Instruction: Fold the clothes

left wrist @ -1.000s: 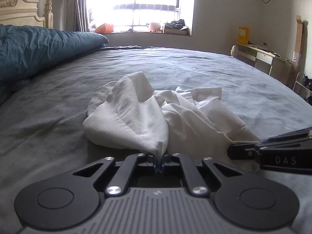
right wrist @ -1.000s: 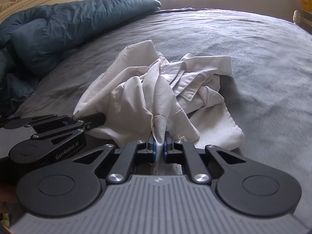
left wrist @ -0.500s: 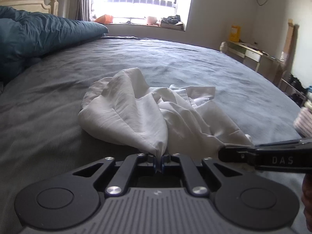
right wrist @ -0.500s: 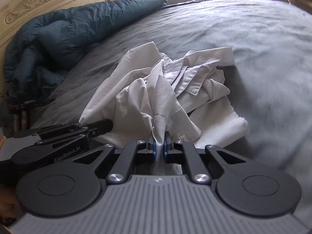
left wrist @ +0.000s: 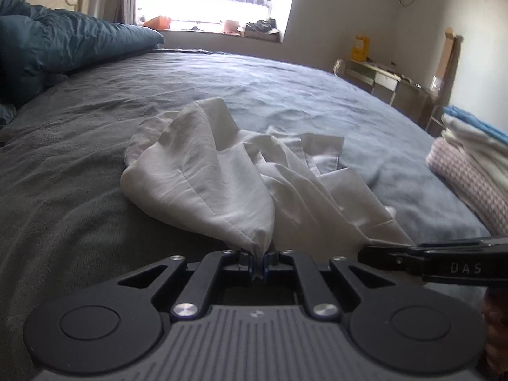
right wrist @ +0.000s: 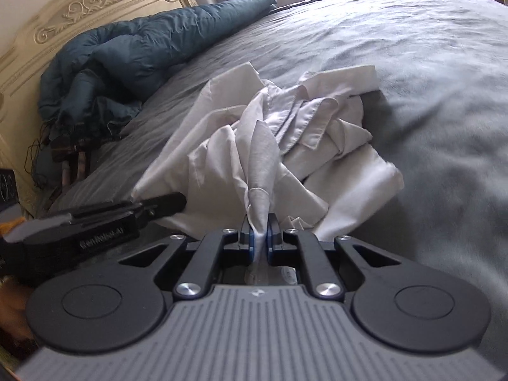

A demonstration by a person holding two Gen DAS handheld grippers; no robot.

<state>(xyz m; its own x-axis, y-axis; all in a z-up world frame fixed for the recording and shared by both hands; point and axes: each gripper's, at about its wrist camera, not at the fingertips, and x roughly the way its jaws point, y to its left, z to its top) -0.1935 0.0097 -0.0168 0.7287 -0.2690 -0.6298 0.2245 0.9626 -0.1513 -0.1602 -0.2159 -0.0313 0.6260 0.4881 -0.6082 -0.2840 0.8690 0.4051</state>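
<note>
A crumpled white shirt [left wrist: 222, 177] lies bunched in the middle of the grey bed [left wrist: 79, 165]. My left gripper [left wrist: 259, 262] is shut on a pinched fold of its near edge. My right gripper [right wrist: 260, 238] is shut on another fold of the same white shirt [right wrist: 285, 146], whose collar and cuffs show in the heap. Each gripper appears in the other's view: the right gripper [left wrist: 444, 262] enters from the right, the left gripper [right wrist: 104, 222] from the left. Cloth is drawn taut from both grips up to the pile.
A dark teal duvet [right wrist: 133, 54] is piled by the carved cream headboard [right wrist: 79, 16] at the left. A stack of folded clothes [left wrist: 470, 162] sits at the bed's right edge. A window sill [left wrist: 222, 28] and a desk [left wrist: 387, 79] stand beyond the bed.
Both grippers, still gripping the shirt, have risen and tilted, drawing the cloth toward me. The folded stack has come into the left wrist view at the right.
</note>
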